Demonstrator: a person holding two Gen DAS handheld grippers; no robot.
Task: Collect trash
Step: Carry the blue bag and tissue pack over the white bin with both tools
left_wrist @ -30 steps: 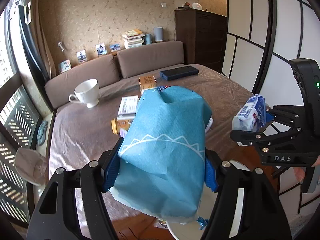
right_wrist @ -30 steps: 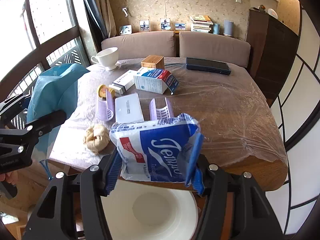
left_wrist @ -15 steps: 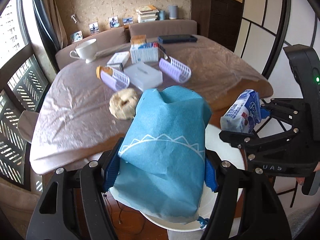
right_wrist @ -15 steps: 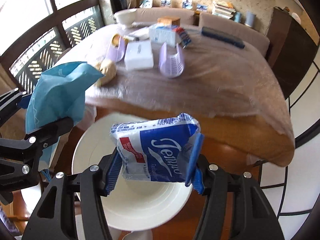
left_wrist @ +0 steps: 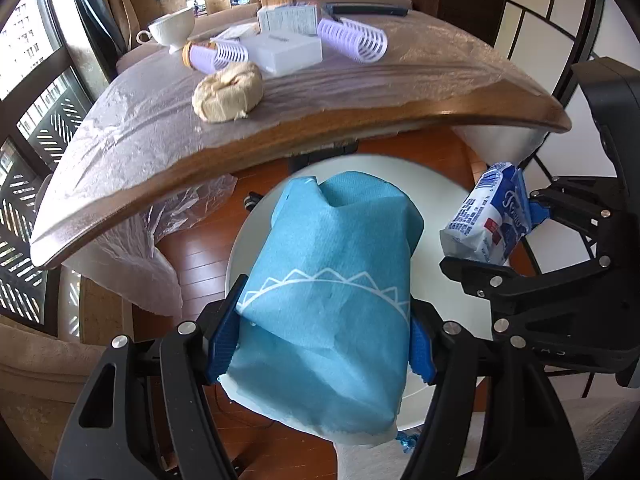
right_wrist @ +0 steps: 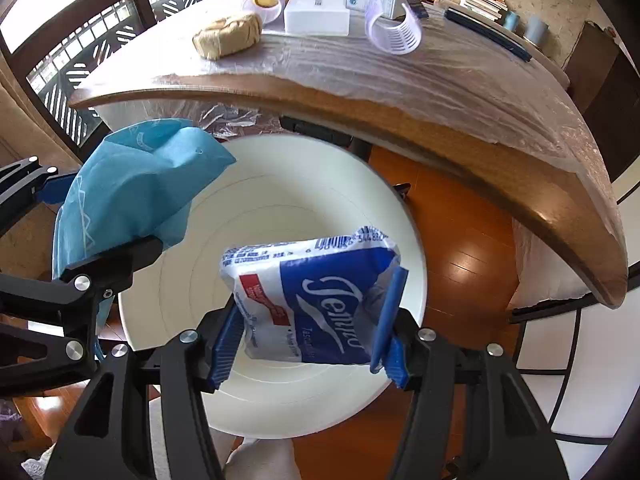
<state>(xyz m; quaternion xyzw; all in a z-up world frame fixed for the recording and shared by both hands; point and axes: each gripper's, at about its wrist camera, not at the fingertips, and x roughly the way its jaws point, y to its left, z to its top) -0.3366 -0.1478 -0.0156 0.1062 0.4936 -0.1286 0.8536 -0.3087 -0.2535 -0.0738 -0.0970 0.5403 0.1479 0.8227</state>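
Observation:
My left gripper (left_wrist: pixel 320 344) is shut on a crumpled blue paper bag (left_wrist: pixel 332 300) and holds it over a round white bin (left_wrist: pixel 436 200) on the floor. The bag also shows in the right wrist view (right_wrist: pixel 132 192). My right gripper (right_wrist: pixel 308 340) is shut on a blue and white tissue pack (right_wrist: pixel 316 300) above the open bin (right_wrist: pixel 280 184). The pack shows at the right of the left wrist view (left_wrist: pixel 492 220). A beige crumpled paper ball (left_wrist: pixel 228 92) lies on the table near its front edge.
The wooden table (left_wrist: pixel 360 120), covered in plastic film, stands just beyond the bin. On it are two purple ribbed holders (left_wrist: pixel 354 38), a white box (left_wrist: pixel 288 54), a carton (left_wrist: pixel 288 18), a white cup (left_wrist: pixel 172 32) and a dark flat case (left_wrist: pixel 368 10). The floor is wood.
Both grippers have tilted down and lowered from table height to over the white bin, still holding the bag and the tissue pack. The table now sits above and beyond them.

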